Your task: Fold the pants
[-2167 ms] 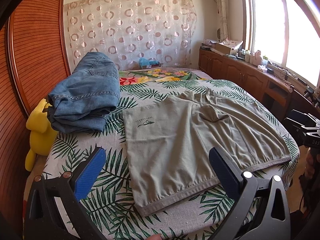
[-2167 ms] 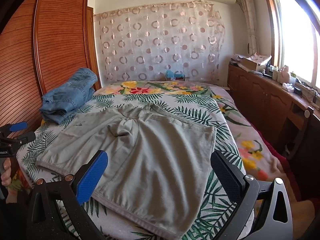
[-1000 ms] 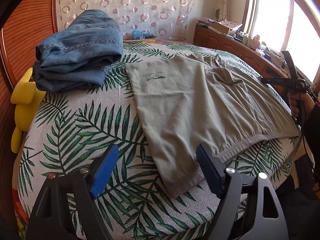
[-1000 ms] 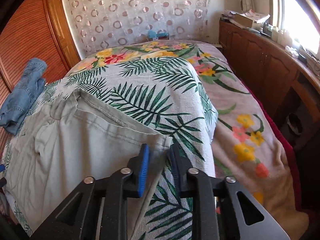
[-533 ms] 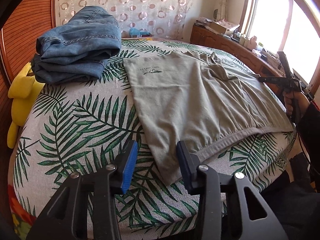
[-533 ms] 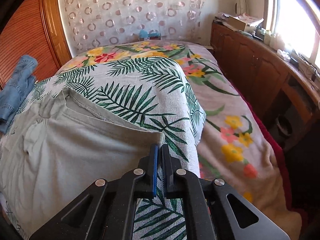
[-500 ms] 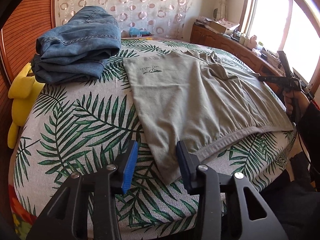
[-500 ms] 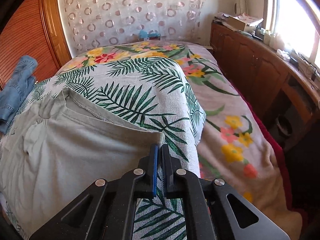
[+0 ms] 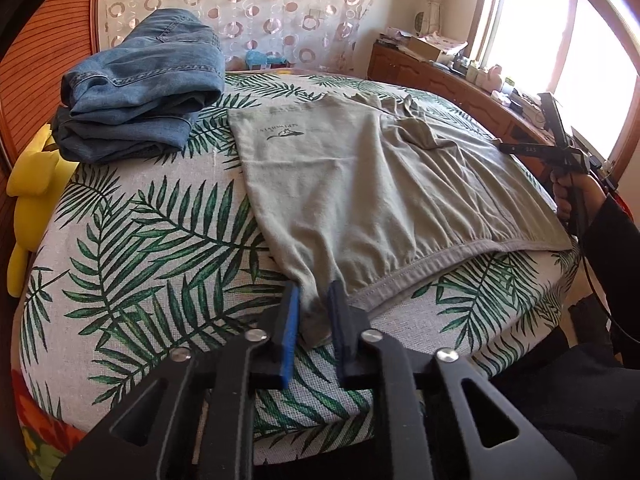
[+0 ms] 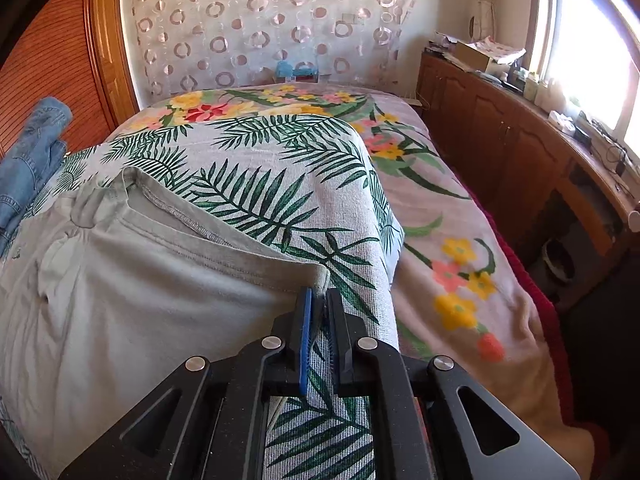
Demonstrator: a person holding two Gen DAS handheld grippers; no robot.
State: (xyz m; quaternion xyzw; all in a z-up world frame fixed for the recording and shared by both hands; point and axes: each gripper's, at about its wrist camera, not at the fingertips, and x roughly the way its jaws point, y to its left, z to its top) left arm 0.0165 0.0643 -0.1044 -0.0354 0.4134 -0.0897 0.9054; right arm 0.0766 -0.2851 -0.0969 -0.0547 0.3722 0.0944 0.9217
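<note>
- left gripper [image 9: 314, 308]: jaws just closed in, now clamped on near waistband corner of grey pants [image 9: 360, 184]
- right gripper [image 10: 318, 304]: pinching the pants' hem corner [image 10: 322, 280], pads nearly together; opening just shifted slightly
- pants spread flat ahead of both tools on leaf-print bed cover [image 9: 160, 240]
- folded jeans [image 9: 136, 84] far-left of left tool

A home bedroom: a bed [image 10: 320, 208] spread with a palm-leaf cover fills the middle, with a floral blanket [image 10: 460, 272] beneath it on the right. A circle-patterned curtain [image 10: 260, 28] hangs at the far wall, slatted wooden wardrobe doors [image 10: 52, 64] stand left, and cluttered wooden cabinets [image 10: 500, 128] run under the sunny window [image 10: 592, 52] on the right.
</note>
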